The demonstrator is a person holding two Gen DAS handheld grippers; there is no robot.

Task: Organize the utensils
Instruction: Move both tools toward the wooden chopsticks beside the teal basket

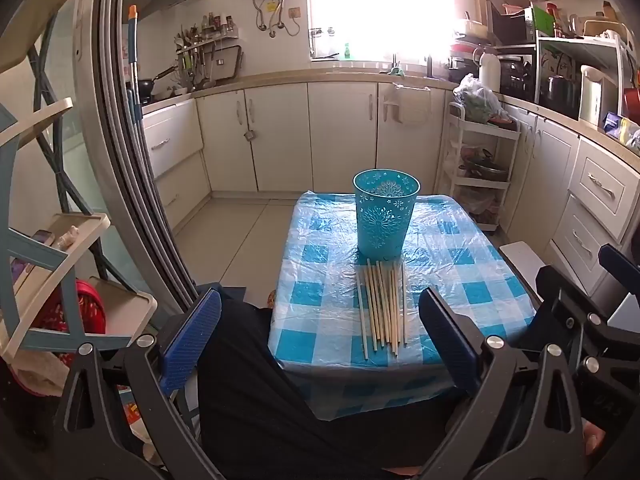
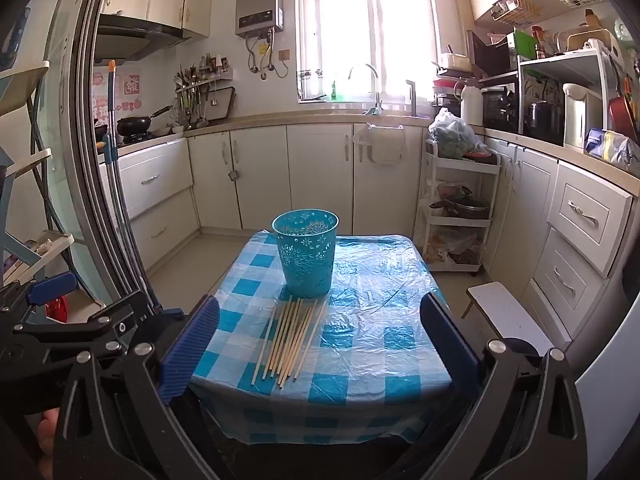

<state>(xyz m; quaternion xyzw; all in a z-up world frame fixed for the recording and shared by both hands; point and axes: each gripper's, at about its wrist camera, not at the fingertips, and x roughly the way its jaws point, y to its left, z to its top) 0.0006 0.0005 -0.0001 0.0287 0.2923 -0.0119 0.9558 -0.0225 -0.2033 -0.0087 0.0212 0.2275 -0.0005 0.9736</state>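
Nothing is sorted yet, by the look of it. The chopsticks (image 1: 382,306) are all lying loose in a rough bundle on the checked tablecloth (image 1: 472,280), centre of the left wrist frame, just in front of the teal cup (image 1: 385,214); far tips are sitting at or almost at the cup's base, can't tell if touching. Cup is standing upright, and no sticks are showing above its rim. Whole job seems to be remaining: picking up the sticks, dropping them in the cup.

Long axis is running near-to-far, bottom of frame up toward the cup; in the right wrist view it is leaning up-right, and the sticks are fanning slightly.

Left gripper (image 1: 320,340) is released, jaws spread wide, gripping nothing, hanging short of the table's near edge. Right gripper (image 2: 320,344) is likewise wide and empty, framing the near ends of the bundle.
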